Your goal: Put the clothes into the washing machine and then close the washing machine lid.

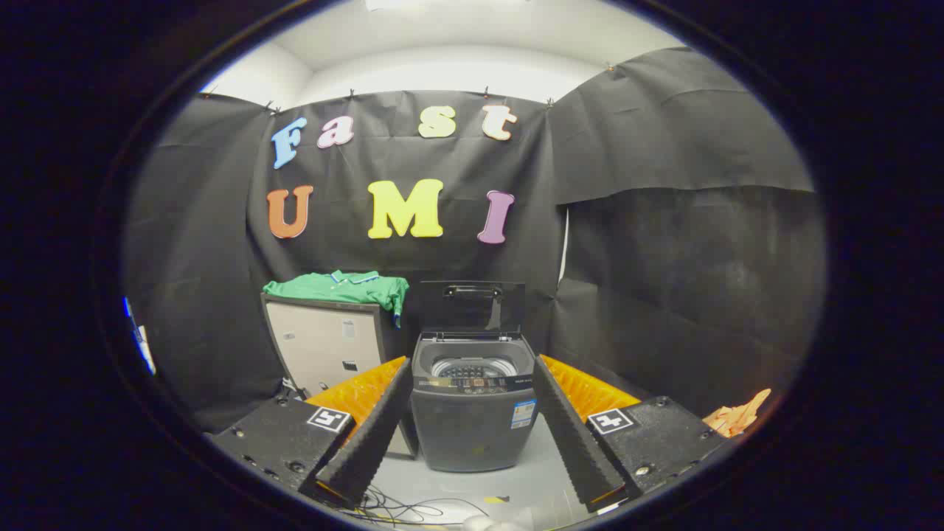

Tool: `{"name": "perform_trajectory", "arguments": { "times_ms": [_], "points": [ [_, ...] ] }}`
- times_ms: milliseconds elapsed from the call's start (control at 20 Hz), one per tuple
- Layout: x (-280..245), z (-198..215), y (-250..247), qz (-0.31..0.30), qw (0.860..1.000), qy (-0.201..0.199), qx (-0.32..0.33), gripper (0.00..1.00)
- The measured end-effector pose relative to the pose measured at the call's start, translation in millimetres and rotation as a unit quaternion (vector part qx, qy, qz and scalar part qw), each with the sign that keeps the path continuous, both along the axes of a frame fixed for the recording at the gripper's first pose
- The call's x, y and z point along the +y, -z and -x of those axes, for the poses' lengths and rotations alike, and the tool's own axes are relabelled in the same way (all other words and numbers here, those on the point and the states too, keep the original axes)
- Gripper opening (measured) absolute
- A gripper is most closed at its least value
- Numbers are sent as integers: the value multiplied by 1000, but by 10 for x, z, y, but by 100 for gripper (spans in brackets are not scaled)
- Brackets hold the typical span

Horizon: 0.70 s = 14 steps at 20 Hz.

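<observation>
Washer (472, 413) stands on floor, straight ahead between tong fingers, lid (472, 308) raised upright at back, drum (472, 366) open; nothing seen inside, though drum bottom hidden

Cabinet (324, 346) just left of washer, touching or nearly so

Green shirt (346, 287) lies folded on cabinet top, one corner hanging toward washer

Tongs (472, 442) spread wide apart, holding nothing, well short of shirt

Likely step: opening approach, shirt not yet picked up. Next move calls for lifting tongs up and left over cabinet, then closing on shirt

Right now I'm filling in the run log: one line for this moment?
gripper: open, empty | green shirt: on cabinet | washing machine: beyond fingers, lid up
</observation>
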<state>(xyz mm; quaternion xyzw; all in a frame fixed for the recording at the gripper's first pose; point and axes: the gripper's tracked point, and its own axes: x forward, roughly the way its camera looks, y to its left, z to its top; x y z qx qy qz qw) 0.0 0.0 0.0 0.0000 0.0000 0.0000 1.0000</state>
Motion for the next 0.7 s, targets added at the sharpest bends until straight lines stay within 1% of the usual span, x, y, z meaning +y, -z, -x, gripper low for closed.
{"name": "perform_trajectory", "arguments": {
  "times_ms": [300,550,700],
  "points": [
    [103,43,-18,18,1000,-24,-6,100],
    [130,49,-16,10,1000,-21,-6,100],
    [143,39,9,17,1000,-19,-6,100]
  ]
}}
